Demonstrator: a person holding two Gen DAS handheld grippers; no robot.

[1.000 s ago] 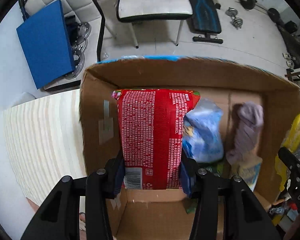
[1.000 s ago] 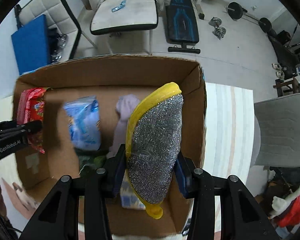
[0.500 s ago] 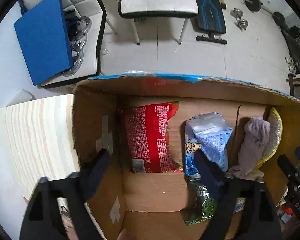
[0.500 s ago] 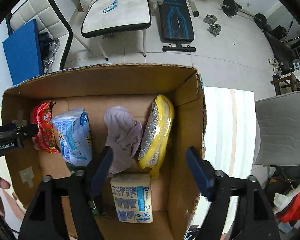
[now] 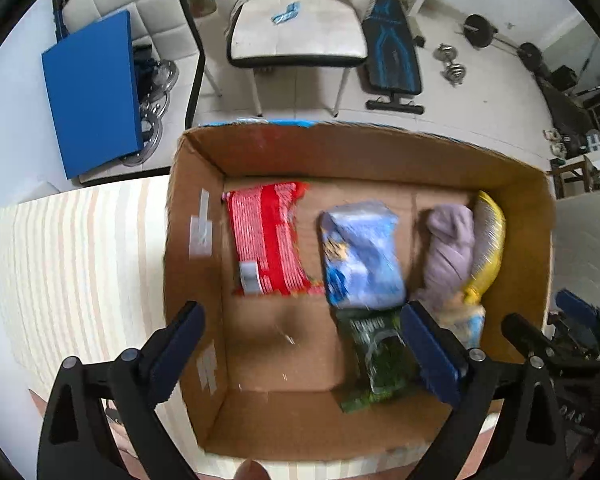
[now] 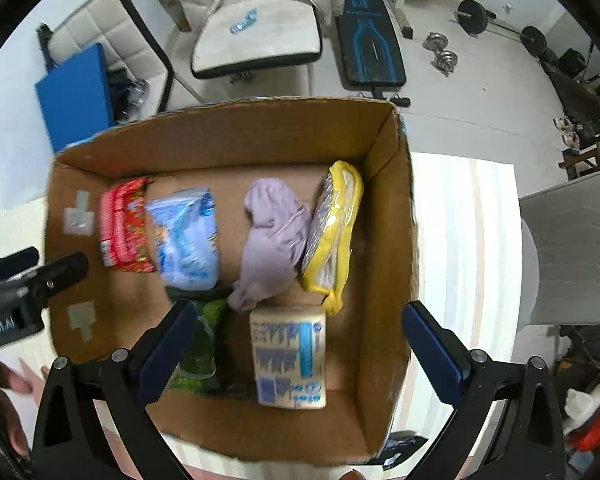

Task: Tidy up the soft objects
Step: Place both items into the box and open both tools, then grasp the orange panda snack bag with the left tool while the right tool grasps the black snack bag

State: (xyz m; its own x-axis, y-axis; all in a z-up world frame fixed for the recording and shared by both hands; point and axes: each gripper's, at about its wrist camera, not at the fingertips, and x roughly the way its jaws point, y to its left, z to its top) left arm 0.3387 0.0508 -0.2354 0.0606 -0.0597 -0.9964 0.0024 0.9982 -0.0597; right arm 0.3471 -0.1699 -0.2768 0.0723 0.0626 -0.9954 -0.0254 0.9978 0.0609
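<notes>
Currently the release step is in hand: the left gripper point(image 5: 300, 354) and right gripper point(image 6: 300, 344) both hang above the cardboard box point(image 6: 236, 136), jaws opening wide with nothing held. Inside, the red packet point(image 5: 268, 240) lies at the left end, the yellow scouring pad point(image 6: 334, 232) leans near the right wall, with the blue pouch point(image 6: 188, 236) and purple cloth point(image 6: 272, 236) between. Next, likely lift both tools clear of the walls. Bare floor remains front-left in the box.
</notes>
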